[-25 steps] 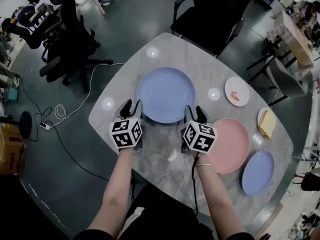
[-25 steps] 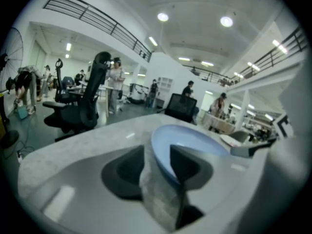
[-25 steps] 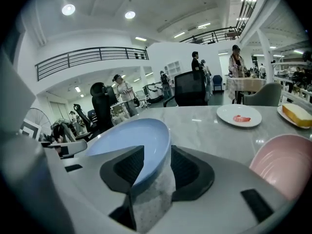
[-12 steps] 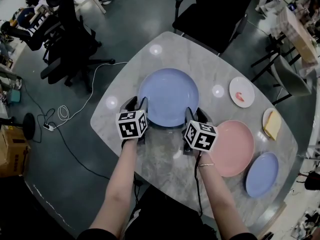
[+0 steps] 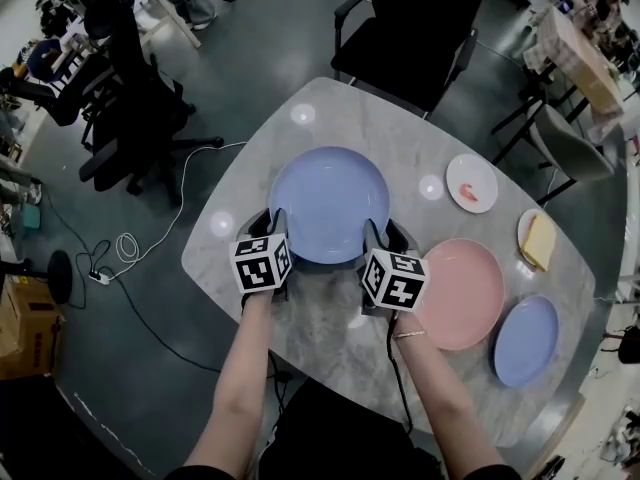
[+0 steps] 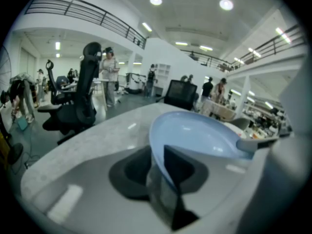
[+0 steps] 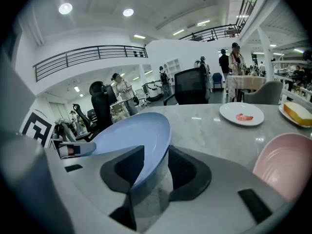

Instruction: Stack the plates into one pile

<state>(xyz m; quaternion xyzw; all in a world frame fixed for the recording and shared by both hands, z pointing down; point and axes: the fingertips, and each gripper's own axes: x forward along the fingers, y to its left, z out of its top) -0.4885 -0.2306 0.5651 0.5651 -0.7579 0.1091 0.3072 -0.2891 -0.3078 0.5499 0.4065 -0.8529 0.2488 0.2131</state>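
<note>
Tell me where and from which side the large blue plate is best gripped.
Grip the large blue plate by its raised rim at the near edge, coming from the person's side, one pad over and one under: it lies flat on the table, so only the lip offers a hold. The left gripper, its jaws just closing, pinches there; the right gripper straddles it, jaws open.

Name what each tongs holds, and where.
Left tongs, just closing, pinch the large blue plate by its near rim. Right tongs stand open astride that rim, holding nothing.
</note>
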